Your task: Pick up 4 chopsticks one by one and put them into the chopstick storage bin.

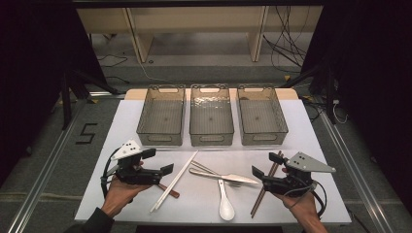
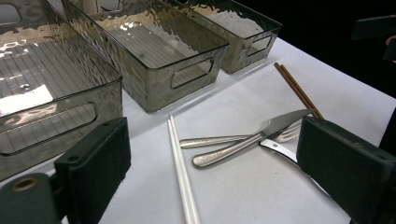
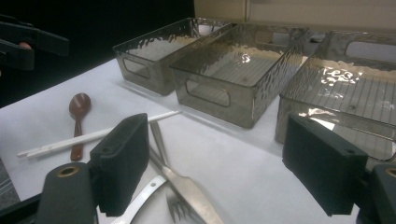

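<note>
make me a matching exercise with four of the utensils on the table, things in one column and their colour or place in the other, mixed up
Things:
1. chopsticks beside the right gripper
2. chopsticks near the left gripper
3. knife
4. small spoon by the left gripper

Descriptions:
A. silver metal, lying across the fork
B. white pair, lying at a slant
C. reddish brown with a rounded bowl
D. dark brown pair, at the right of the pile

Pairs: 1-D, 2-B, 3-A, 4-C

White table [image 1: 311, 194] bears three bins [image 1: 211, 121] and cutlery [image 1: 223, 177].
</note>
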Demonstrator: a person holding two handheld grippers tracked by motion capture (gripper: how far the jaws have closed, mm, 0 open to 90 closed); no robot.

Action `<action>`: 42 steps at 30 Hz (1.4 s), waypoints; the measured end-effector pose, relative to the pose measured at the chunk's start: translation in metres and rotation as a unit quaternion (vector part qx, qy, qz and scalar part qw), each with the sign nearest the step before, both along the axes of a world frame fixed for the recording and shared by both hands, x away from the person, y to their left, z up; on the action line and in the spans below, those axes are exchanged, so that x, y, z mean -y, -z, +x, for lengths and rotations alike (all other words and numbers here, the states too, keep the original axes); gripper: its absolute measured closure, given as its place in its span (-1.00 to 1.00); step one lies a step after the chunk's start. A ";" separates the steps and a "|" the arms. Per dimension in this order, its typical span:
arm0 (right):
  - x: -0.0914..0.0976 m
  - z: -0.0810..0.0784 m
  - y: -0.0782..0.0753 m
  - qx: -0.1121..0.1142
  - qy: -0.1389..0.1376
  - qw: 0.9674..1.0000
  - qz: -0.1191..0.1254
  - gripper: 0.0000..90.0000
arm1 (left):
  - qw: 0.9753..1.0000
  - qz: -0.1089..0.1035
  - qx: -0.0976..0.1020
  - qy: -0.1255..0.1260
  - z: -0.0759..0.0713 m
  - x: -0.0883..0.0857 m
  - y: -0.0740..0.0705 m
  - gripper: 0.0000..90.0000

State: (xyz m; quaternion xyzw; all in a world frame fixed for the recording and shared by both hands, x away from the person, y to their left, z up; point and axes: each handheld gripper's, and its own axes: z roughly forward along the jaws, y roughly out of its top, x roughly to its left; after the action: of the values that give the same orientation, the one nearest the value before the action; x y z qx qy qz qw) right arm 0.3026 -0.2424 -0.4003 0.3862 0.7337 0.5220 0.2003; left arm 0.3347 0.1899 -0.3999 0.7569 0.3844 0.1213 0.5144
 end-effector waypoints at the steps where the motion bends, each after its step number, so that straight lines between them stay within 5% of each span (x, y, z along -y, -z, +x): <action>1: 0.000 0.000 0.000 0.000 0.000 1.000 0.000 -0.47 | 1.000 0.000 0.000 0.000 0.000 0.000 0.000 -0.79; 12: 0.000 0.000 -0.001 -0.001 0.005 1.000 -0.004 -0.46 | 1.000 0.020 -0.016 0.000 0.003 0.003 0.000 -0.76; 22: 0.002 0.001 -0.002 -0.002 0.011 1.000 -0.004 -0.45 | 0.994 0.078 -0.077 -0.003 0.013 0.012 0.005 -0.67; 27: 0.002 0.001 -0.002 -0.002 0.010 1.000 -0.006 -0.45 | 0.985 0.127 -0.115 -0.007 0.018 0.020 0.011 -0.61; 32: 0.001 0.002 -0.001 -0.007 0.008 1.000 -0.007 -0.45 | 0.975 0.144 -0.167 -0.010 0.027 0.021 0.022 -0.50; 38: 0.001 0.003 -0.001 -0.010 0.007 1.000 -0.007 -0.45 | 0.960 0.198 -0.198 -0.005 0.034 0.024 0.034 -0.27; 40: 0.001 0.003 -0.001 -0.010 0.006 1.000 -0.007 -0.45 | 0.959 0.199 -0.204 -0.004 0.035 0.025 0.035 -0.21; 42: 0.001 0.003 0.000 -0.010 0.006 1.000 -0.007 -0.44 | 0.954 0.207 -0.214 -0.001 0.037 0.027 0.039 -0.16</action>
State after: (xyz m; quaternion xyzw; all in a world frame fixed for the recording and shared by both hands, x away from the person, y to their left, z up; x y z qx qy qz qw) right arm 0.3055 -0.2429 -0.3998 0.3938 0.7370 0.5119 0.1990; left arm 0.3720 0.1632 -0.4392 0.8548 0.4527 0.0336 0.2515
